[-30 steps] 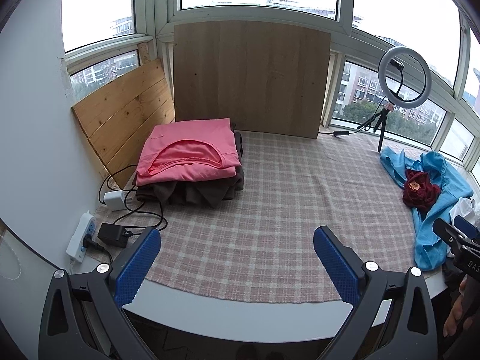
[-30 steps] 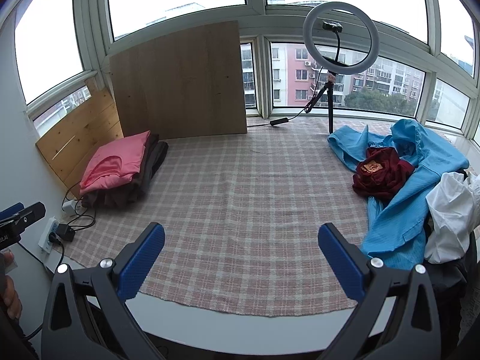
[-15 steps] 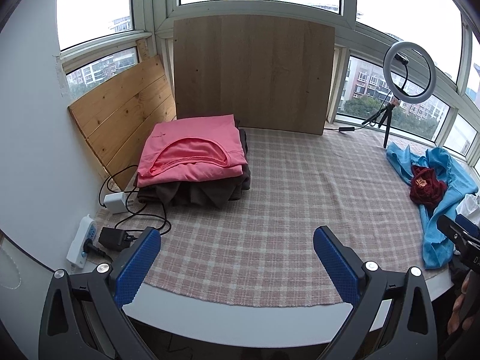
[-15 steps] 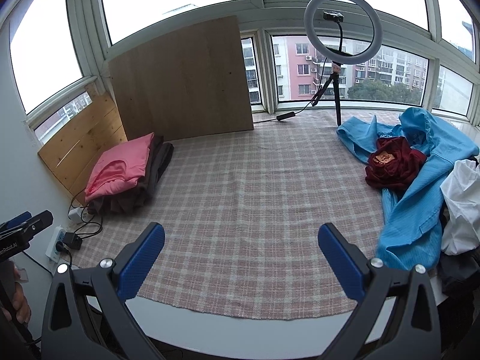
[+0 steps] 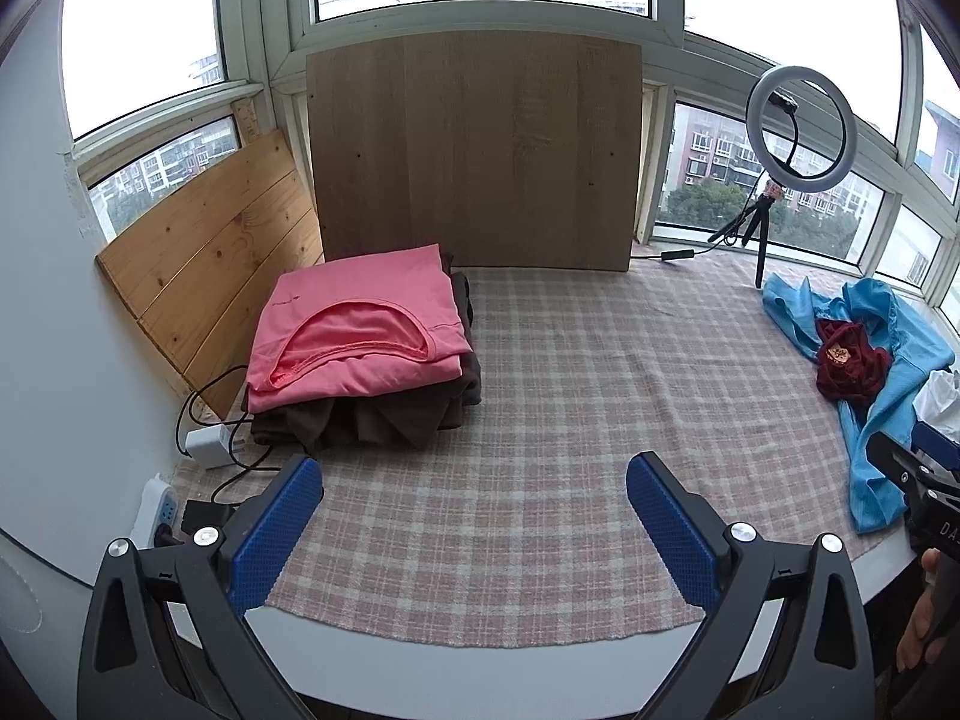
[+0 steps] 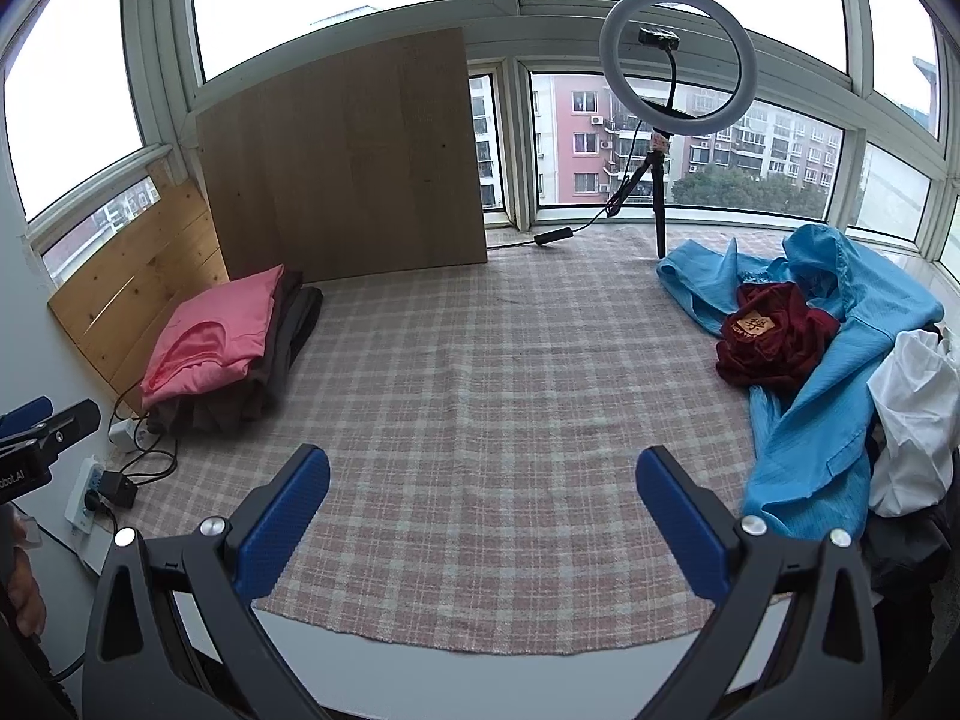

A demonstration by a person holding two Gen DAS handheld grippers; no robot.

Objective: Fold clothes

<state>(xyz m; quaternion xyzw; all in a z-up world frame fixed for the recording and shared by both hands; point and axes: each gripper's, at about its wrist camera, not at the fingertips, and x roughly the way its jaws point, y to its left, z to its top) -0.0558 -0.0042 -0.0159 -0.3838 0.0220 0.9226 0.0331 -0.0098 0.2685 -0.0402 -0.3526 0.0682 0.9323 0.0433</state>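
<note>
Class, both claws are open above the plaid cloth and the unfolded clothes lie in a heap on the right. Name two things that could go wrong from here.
1. The maroon garment lies on the blue garment; pulling either with the right claw may drag both.
2. The ring light stands on its tripod right behind that heap; a tugged sleeve could tip it over.

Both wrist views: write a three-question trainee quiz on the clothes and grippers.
1. True or false: the pink shirt tops the folded stack.
2. What lies on the blue garment? A) maroon garment B) ring light C) charger
3. Fill in: the left gripper and right gripper are both ____.

Key: 1 true; 2 A; 3 open, holding nothing.
</note>
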